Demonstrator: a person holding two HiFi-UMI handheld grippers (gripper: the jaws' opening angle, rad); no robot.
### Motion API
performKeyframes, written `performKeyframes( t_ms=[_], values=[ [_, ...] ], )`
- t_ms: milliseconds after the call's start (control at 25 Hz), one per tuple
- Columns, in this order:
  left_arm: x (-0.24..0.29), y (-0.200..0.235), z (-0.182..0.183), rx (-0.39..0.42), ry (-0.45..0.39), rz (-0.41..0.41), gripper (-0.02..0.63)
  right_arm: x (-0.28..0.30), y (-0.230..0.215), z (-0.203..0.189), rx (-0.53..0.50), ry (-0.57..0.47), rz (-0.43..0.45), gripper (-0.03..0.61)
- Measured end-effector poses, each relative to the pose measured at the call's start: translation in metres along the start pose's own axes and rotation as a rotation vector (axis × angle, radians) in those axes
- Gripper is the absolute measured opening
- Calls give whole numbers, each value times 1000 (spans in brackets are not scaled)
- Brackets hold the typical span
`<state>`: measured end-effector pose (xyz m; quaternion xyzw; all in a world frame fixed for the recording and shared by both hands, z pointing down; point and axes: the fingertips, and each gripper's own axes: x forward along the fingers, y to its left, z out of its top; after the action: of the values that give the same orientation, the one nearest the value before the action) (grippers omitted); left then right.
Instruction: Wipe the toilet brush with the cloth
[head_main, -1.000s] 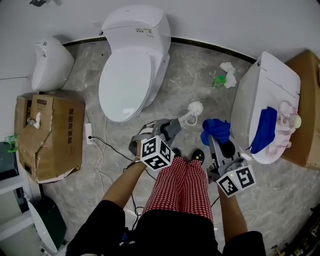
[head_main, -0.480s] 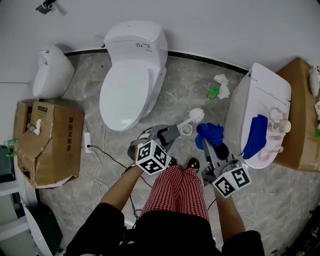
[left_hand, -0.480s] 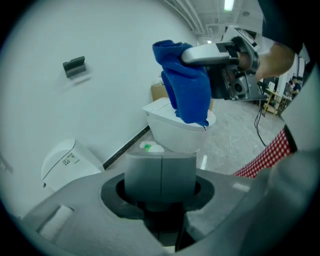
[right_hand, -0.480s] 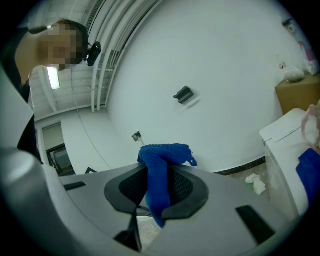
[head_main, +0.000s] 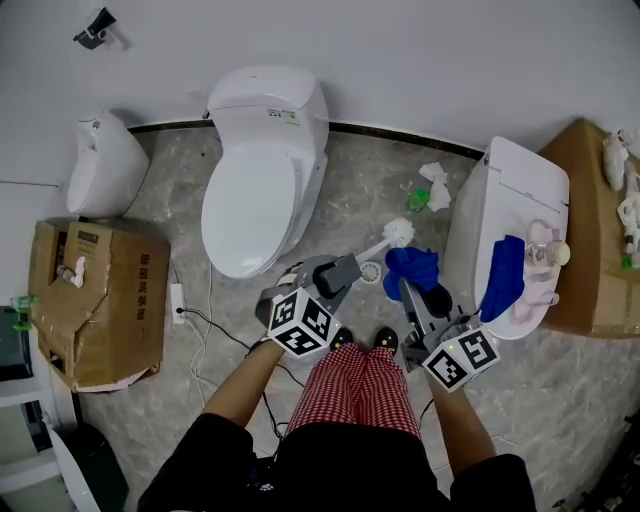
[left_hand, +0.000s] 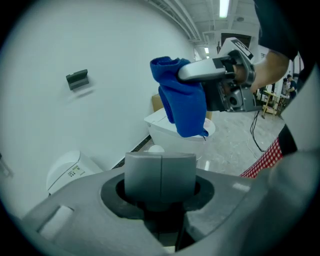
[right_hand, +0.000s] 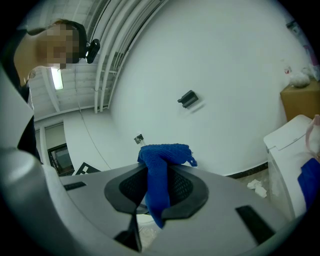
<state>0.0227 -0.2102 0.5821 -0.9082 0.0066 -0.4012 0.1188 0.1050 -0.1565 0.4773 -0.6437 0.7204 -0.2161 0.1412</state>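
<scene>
Grey marbled floor (head_main: 370, 185) meets a white wall (head_main: 420, 60) behind the toilet (head_main: 255, 190). Just right of the toilet's bowl, the left claw (head_main: 340, 270) is clenched on the handle of the brush (head_main: 398, 233), whose white head points away from the toilet. Further right, the right claw (head_main: 410, 290) grips the blue cloth (head_main: 412, 266), near the brush head but apart from it. A torn box (head_main: 95, 290) sits left of the toilet. Tissues (head_main: 435, 175) lie to its right, by the wall.
</scene>
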Motion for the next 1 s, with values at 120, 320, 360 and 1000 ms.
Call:
performKeyframes(
  t_ms=[120,320,360,1000],
  values=[
    [-6,4,12,-6,-18,8,153,-1,1,11,-12,-10,2,80],
    [-24,13,33,2,-66,38,153,-2,3,29,-31,-35,-2,80],
    [-28,14,37,22,-73,50,153,-3,4,32,-34,-40,-3,80],
    [-87,27,107,10,-226,87,153,-16,21,86,-53,-122,1,80]
  ],
)
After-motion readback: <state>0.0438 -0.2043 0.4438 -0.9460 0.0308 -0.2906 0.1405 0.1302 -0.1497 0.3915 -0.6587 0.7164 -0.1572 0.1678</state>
